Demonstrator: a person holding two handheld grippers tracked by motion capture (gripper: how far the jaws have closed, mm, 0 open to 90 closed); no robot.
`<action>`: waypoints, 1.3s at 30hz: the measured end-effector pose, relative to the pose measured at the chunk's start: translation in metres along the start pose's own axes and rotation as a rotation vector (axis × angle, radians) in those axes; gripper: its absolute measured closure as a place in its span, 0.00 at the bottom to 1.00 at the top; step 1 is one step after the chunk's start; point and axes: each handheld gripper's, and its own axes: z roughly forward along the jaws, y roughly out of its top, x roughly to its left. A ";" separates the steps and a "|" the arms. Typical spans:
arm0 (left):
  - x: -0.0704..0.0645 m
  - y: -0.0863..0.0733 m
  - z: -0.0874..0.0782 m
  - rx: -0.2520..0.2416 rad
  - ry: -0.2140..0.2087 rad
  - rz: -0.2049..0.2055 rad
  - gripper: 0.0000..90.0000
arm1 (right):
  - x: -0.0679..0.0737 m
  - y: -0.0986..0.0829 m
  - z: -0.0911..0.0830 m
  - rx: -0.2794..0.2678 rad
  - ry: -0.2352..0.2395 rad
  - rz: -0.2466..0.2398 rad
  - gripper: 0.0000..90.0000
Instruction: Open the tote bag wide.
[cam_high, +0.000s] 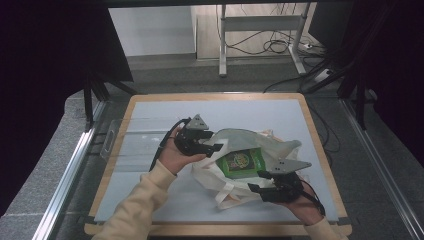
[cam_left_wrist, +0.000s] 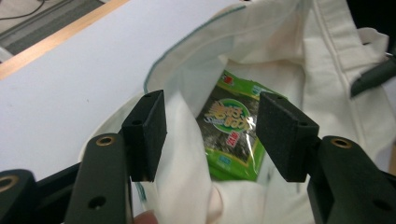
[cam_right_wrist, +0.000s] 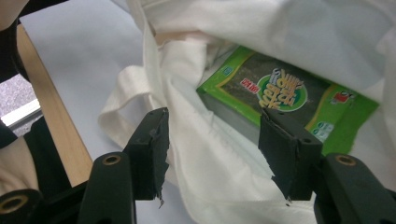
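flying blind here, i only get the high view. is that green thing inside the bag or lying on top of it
Observer: Inside. In the left gripper view the green snack packet lies within the mouth of the cloth tote bag, with fabric around it.
Operator: are my grippers gripping anything
Observer: No. The left gripper is open, its jaws set to either side of the bag's rim fabric without closing on it.
Operator: and the right one
Observer: The right gripper is open too, with a fold of the bag's edge between its jaws, the packet just beyond.
Operator: any handle loose
Observer: Yes, the right gripper view shows a handle loop lying flat on the table.
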 end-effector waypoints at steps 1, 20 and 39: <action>0.000 0.000 0.000 0.000 0.000 0.000 0.47 | 0.000 0.000 0.000 0.000 0.000 0.000 0.47; -0.017 -0.022 -0.005 0.027 -0.043 0.040 0.55 | -0.020 0.018 -0.004 -0.004 -0.056 0.029 0.53; -0.030 -0.026 0.013 0.126 -0.097 0.088 0.97 | -0.033 0.044 0.007 0.032 -0.090 0.011 0.95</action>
